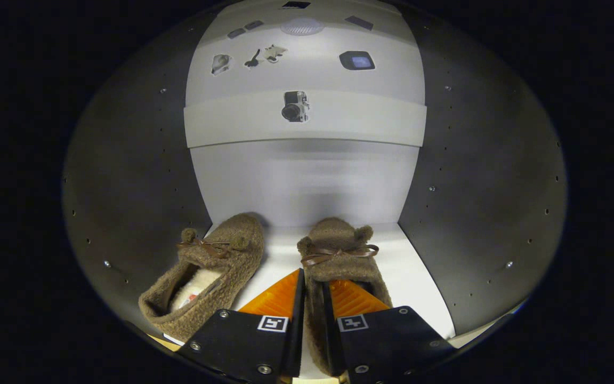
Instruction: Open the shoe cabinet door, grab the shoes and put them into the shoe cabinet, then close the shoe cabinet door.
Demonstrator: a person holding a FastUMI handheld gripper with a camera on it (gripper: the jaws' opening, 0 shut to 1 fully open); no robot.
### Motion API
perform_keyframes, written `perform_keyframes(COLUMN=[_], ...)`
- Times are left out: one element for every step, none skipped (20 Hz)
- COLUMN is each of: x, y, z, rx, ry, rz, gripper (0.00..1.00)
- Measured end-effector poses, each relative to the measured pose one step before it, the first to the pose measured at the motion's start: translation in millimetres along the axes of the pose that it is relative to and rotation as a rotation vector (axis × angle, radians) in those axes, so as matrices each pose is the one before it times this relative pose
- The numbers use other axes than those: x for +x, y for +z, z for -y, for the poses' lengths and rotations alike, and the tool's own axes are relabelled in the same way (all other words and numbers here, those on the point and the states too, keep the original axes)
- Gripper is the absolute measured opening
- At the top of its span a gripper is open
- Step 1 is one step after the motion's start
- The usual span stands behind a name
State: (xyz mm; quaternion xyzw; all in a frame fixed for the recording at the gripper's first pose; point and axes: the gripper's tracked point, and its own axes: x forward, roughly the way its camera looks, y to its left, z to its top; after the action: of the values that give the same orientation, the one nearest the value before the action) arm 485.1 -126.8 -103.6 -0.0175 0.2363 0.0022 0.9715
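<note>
Interior of the shoe cabinet, a box with dark grey side panels studded with small peg holes, a pale back wall and a white floor shelf; the view looks in through the open front, so the door is judged already open. Above the compartment runs a pale band carrying a small printed camera picture, with further small pictures higher up. On the shelf lie two brown fleece slippers with bow ties. The left slipper rests unheld beside the left panel, toe toward the back wall and slightly angled, apparently already stowed. The right slipper points the same way, parallel to its mate. The tool is clamped on the heel wall of the right slipper, one finger on each side of the fleece, a pinch that suits a soft, floppy rim. Judged stage: second slipper being set down; release, withdrawal and door closing not yet done.
</note>
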Motion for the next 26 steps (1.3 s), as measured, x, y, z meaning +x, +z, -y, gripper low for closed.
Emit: perform_keyframes(x=[-7.93, -7.39, -9.79, -10.29, -10.42, -11.33, -11.74, -12.56, -10.88, -13.38, -14.43, -14.16, -15.95, -15.45, -17.48, -15.47, -15.57, -16.83, -16.64, -18.62, -14.91, -16.86, -16.98, -15.15, -14.93, -13.55], y=[2.19, 1.77, 0.79, 2.55, 3.72, 4.34, 1.8, 1.14, 0.65, -1.04, 0.83, 1.42, 1.61, 0.97, -1.86, 0.71, 0.8, 0.0, -0.91, 0.98, 2.09, 1.74, 2.62, 2.48, 3.09, 1.04], z=[-0.15, -0.22, -0.74, -2.77, -1.99, -2.28, -1.71, -1.98, -2.03, -1.04, -1.75, -2.69, -3.58, -5.04, -5.51, -5.36, -2.43, -2.25, -6.04, -8.4, -4.79, -4.38, -3.67, -2.52, -2.72, -2.55], rx=[0.00764, 0.00041, 0.00128, 0.00292, 0.00093, -0.0026, -0.00338, -0.00176, -0.00578, -0.00891, -0.00684, -0.00303, 0.00083, 0.00647, 0.01606, 0.00581, -0.00684, -0.00959, 0.00135, 0.00425, 0.00035, -0.00521, -0.00622, -0.0037, 0.00078, 0.00601], ry=[0.00131, -0.00041, -0.00037, 0.00513, -0.00068, -0.00095, -0.00382, 0.00045, -0.00148, -0.00681, -0.00641, -0.00211, -0.00021, 0.00645, 0.00968, 0.00701, -0.00759, -0.00508, 0.00635, 0.00921, 0.00282, -0.00012, -0.00031, -0.0007, -0.00197, 0.0009], rz=[0.01105, 0.0096, 0.00725, 0.00828, 0.01674, 0.01584, 0.01054, 0.00811, 0.00586, 0.00152, 0.01183, 0.01684, 0.01716, 0.00927, 0.00583, 0.01204, 0.01599, 0.01064, 0.00694, 0.00973, 0.01507, 0.01197, 0.0152, 0.01433, 0.01406, 0.00913], gripper=[0.2, 0.2, 0.2, 0.2, 0.2, 0.2, 0.2, 0.2, 0.19, 0.19, 0.2, 0.2, 0.2, 0.2, 0.2, 0.2, 0.2, 0.2, 0.2, 0.2, 0.2, 0.2, 0.2, 0.2, 0.2, 0.2])
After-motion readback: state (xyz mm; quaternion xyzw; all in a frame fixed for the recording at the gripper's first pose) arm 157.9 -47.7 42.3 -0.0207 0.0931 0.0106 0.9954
